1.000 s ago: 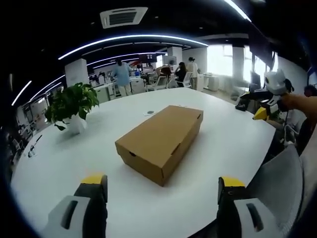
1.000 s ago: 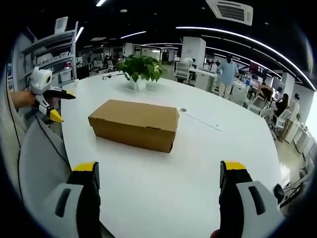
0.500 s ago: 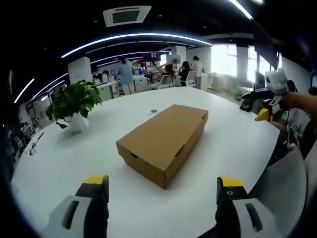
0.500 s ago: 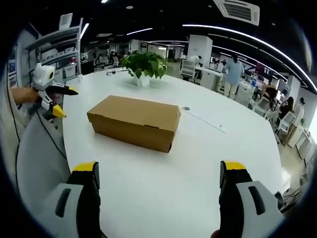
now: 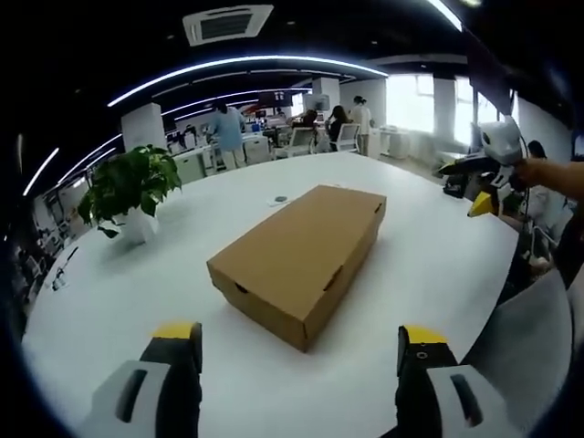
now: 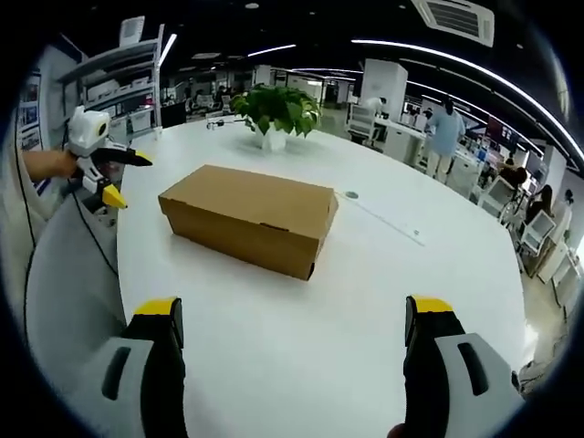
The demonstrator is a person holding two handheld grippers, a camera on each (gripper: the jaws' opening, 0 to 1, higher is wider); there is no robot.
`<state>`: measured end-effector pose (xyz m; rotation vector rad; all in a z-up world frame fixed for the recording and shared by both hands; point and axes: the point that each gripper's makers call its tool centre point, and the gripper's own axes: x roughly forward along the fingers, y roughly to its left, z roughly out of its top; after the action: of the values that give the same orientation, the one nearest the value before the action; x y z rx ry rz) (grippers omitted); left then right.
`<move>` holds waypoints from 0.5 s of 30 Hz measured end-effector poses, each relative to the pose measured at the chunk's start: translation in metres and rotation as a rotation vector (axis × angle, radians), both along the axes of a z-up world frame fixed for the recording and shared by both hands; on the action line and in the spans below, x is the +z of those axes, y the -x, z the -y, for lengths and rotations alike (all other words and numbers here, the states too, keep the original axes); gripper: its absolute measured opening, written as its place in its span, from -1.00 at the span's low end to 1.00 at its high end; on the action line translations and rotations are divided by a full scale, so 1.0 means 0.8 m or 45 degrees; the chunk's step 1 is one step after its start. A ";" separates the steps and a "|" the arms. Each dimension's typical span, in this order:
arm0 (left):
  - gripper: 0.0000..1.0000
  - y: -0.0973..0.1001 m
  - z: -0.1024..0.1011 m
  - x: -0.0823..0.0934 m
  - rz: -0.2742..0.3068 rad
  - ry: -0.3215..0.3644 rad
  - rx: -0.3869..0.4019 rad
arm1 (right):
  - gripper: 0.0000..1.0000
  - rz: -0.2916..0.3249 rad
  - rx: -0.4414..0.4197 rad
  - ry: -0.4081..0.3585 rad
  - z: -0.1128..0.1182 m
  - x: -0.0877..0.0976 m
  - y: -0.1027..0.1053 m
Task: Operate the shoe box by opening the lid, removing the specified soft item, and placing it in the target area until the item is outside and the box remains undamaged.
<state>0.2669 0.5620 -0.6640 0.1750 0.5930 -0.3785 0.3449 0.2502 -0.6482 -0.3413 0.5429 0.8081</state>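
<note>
box [image 5: 299, 258]: lid shut, sat mid table [image 5: 100, 301], near a potted plant [image 5: 130, 190]
left gripper [image 5: 297, 351]: fingers spread wide, held nothing, short of box
right gripper [image 6: 297, 319]: same, fingers apart, empty

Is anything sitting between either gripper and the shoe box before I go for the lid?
Nothing visible blocks either approach. The closed shoe box lies on the white table, with only bare tabletop between it and the open left gripper and right gripper. The potted plant stands beyond the box.

Plain brown shoe box [image 5: 301, 260] (white table [image 5: 109, 301]), yellow-tipped jaws
</note>
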 end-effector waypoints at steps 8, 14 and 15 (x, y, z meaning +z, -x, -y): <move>0.78 -0.009 0.001 -0.009 -0.016 -0.010 0.013 | 0.92 0.000 0.049 -0.001 -0.007 -0.003 -0.017; 0.76 -0.013 0.006 -0.017 -0.033 -0.017 0.016 | 0.92 -0.005 0.090 0.006 -0.011 -0.009 -0.029; 0.76 -0.015 0.006 -0.019 -0.035 -0.017 0.017 | 0.92 -0.005 0.095 0.009 -0.012 -0.011 -0.031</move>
<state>0.2786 0.5571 -0.6790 0.1789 0.6235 -0.3644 0.3695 0.2595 -0.6566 -0.3684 0.5392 0.8795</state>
